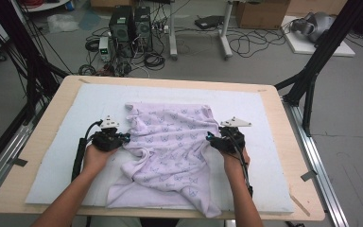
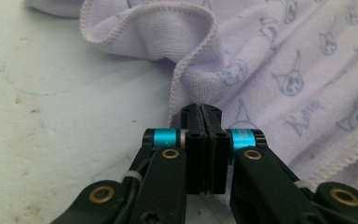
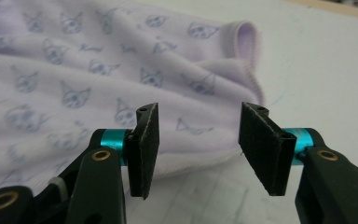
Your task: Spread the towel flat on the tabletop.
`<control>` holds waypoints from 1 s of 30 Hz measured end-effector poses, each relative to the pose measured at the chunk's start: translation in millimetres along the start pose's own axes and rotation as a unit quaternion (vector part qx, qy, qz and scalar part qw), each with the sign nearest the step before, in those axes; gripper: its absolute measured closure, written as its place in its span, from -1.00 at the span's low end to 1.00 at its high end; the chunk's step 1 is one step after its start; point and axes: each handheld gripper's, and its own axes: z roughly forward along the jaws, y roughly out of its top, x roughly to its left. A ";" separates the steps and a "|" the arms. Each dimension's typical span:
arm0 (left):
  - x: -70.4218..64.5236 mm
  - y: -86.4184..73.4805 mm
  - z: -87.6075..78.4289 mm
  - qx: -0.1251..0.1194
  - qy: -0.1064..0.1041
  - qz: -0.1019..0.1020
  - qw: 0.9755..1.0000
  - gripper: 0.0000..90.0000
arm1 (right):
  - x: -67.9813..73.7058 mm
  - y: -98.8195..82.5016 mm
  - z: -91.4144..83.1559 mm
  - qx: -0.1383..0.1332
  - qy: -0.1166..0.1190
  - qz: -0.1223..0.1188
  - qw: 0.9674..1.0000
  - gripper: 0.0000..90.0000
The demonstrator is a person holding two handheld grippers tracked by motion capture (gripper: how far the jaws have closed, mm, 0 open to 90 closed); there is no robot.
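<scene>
Item: lilac cloth [image 1: 170, 151] with a small printed pattern, lying rumpled on the white mat [image 1: 66, 156] that covers the wooden tabletop [image 1: 38, 137]. It sits mid-mat, between your two hands, its near end trailing toward your edge.

Left gripper [image 1: 123, 138]: at the cloth's left border. Your high view places it there but hides the fingers. Your left gripper view [image 2: 200, 114] shows them pressed together, with the stitched hem [image 2: 179, 84] of the cloth running right down to their tips; a pinch on that hem looks likely, though the fabric inside the closed fingers is hidden. A raised fold [image 2: 158, 28] of the cloth stands just beyond.

Right gripper [image 1: 211, 138]: at the cloth's right border. Your right gripper view [image 3: 198, 140] shows its fingers [image 3: 144, 144] standing apart, nothing between them, with the cloth lying past and below them and a rolled corner [image 3: 244, 37] near the mat's bare part.

Your high view alone shows the floor clutter: computer towers [image 1: 130, 23], cables, cardboard box [image 1: 262, 12].
</scene>
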 end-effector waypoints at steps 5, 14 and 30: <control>22.0 5.4 0.7 -0.030 0.024 -0.043 0.998 0.97 | 11.2 -3.7 -3.4 0.007 0.036 -0.007 0.999 0.08; 54.0 9.0 4.1 -0.050 0.056 -0.089 0.993 0.97 | 37.5 -1.7 7.8 0.026 0.079 -0.015 0.996 0.08; 48.4 14.0 17.6 -0.046 0.033 -0.101 0.993 0.97 | 4.7 -8.8 16.7 0.072 -0.072 -0.045 0.994 0.92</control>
